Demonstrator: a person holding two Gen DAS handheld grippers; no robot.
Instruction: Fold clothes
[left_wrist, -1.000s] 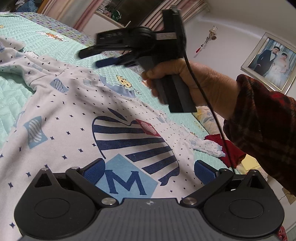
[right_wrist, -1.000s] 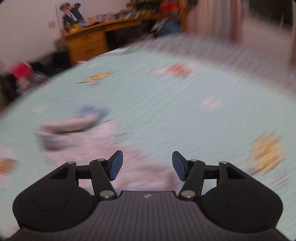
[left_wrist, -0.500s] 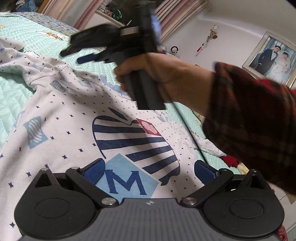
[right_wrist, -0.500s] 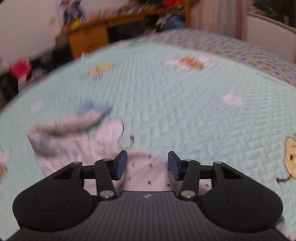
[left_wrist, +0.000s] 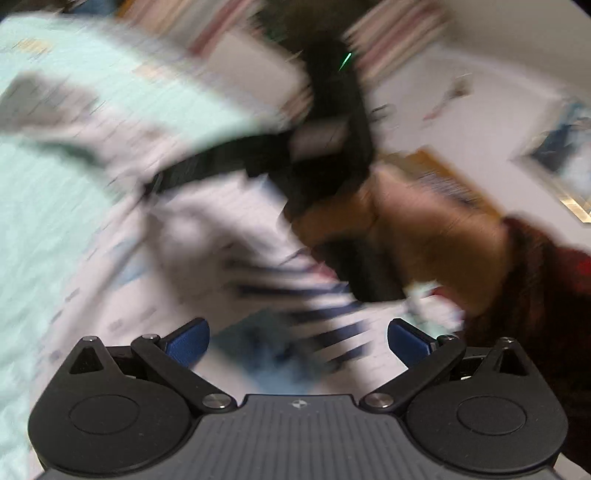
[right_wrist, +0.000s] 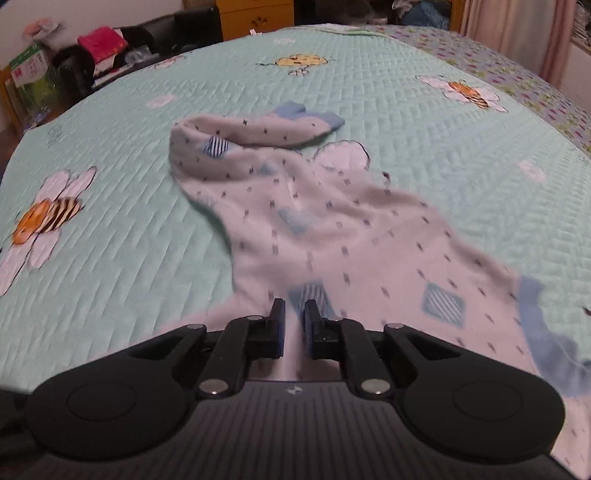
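Garment: a pale white, soft knit children's top (right_wrist: 332, 229) printed with small dark stars, striped blue squares and light blue cuffs was seen spread across the bed, one sleeve folded over at the far end.
Print: in the blurred left wrist view, dark navy stripes (left_wrist: 317, 306) were made out on the top's front.
Bedding: a mint green quilted bedspread (right_wrist: 129, 206) with a stitched herringbone texture and embroidered bees and flowers was laid under the top.
Right gripper (right_wrist: 294, 325): its black jaws with blue pads were closing, narrowed to a slim gap, with a ridge of the top's fabric gathered between them.
Left gripper (left_wrist: 298, 339): its blue-padded jaws were held wide apart above the top, nothing gripped.
Hand (left_wrist: 413, 236): a hand in a dark red plaid sleeve was seen around the right tool's black handle.
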